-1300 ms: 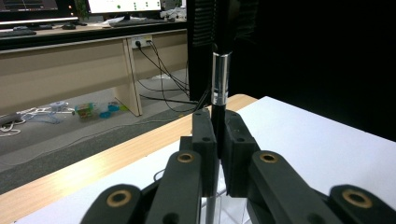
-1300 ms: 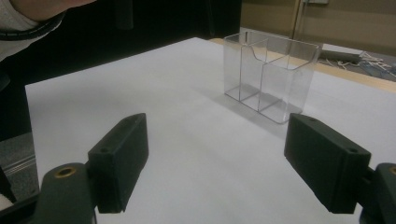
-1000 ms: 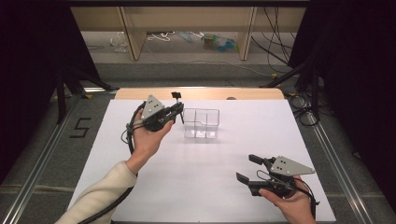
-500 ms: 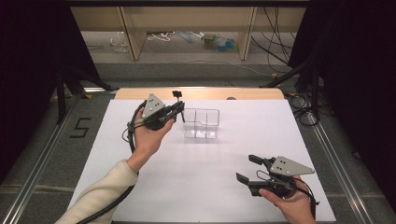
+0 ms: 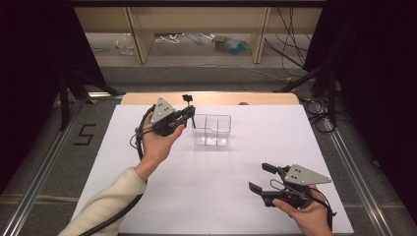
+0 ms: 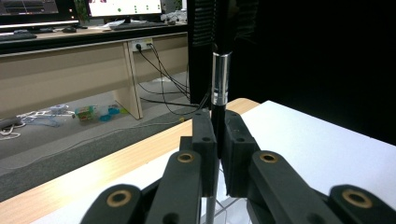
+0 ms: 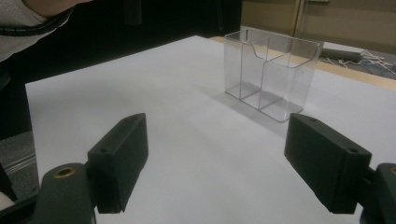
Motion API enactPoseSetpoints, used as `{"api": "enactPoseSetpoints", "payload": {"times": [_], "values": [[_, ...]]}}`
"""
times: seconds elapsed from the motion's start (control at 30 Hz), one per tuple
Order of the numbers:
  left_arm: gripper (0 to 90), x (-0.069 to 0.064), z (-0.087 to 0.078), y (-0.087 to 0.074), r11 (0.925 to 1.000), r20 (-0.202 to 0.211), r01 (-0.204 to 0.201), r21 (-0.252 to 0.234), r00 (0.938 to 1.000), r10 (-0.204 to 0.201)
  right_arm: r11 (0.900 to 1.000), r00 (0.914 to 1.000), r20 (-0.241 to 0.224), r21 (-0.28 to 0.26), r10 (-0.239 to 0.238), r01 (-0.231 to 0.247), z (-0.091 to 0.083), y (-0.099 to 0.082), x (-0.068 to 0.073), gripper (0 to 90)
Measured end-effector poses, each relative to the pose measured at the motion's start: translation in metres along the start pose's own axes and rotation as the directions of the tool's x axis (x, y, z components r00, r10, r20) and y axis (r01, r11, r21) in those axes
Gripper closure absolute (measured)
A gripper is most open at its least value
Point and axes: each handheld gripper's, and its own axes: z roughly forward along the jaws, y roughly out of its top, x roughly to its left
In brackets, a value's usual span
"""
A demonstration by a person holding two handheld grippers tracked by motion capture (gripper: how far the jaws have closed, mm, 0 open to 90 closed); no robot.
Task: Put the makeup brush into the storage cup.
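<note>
My left gripper (image 5: 189,112) clamps a black makeup brush (image 6: 219,74) upright, centre frame, just left of the clear organizer (image 5: 212,130). Right gripper (image 5: 259,178) idles agape, lower right. Carrying step; next, I'd lower the brush into a compartment.

The top of the black brush (image 6: 219,84) your left hand-held gripper (image 6: 218,140) clamps is cut off by the picture's edge; its lower tip is hidden behind the jaws.
</note>
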Motion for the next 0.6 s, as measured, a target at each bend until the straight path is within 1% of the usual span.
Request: {"api": "enactPoseSetpoints", "payload": {"times": [0.3, 0.6], "values": [[85.0, 0.0013, 0.001, 0.0009, 1.0, -0.005, 0.001, -0.001, 1.0, -0.001, 1.0, 1.0, 0.0, 0.001, 0.0, 0.0, 0.0, 0.0, 0.0001, 22.6], [84.9, 0.0001, 0.0031, 0.0025, 1.0, 0.0, -0.002, -0.004, 1.0, 0.002, 1.0, 1.0, -0.003, 0.003, -0.002, 0.002, 0.0, -0.0003, -0.0001, 22.5]]}}
